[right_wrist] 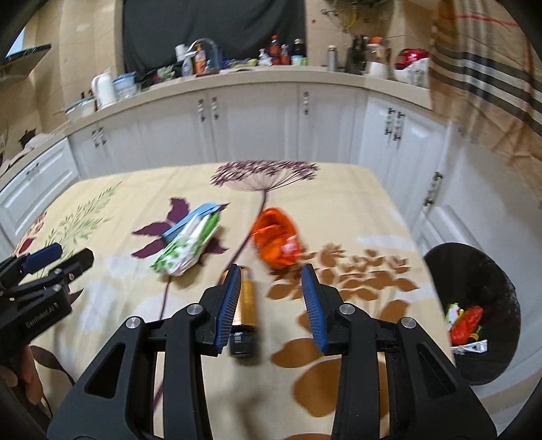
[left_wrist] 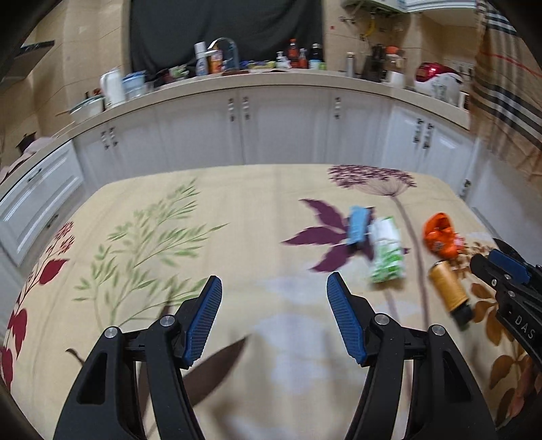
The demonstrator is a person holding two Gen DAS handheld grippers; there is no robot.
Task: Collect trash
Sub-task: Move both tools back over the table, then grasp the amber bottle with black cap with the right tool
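Approach stage: both grippers, left [left_wrist: 274, 318] and right [right_wrist: 271, 304], jaws apart and empty. Gold bottle [right_wrist: 245, 304] lies nearest; next, straddle it, clamp, carry to bin [right_wrist: 474, 270] off the table's right edge.

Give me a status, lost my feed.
Left gripper open, empty. Right gripper open, empty. Gold bottle, orange wrapper, green pack on table; bin right. Nothing blocking.

white cabinets [left_wrist: 281, 128] under a cluttered beige counter [left_wrist: 271, 79], dark cloth [left_wrist: 223, 27] on the tiled wall [left_wrist: 95, 44] behind.
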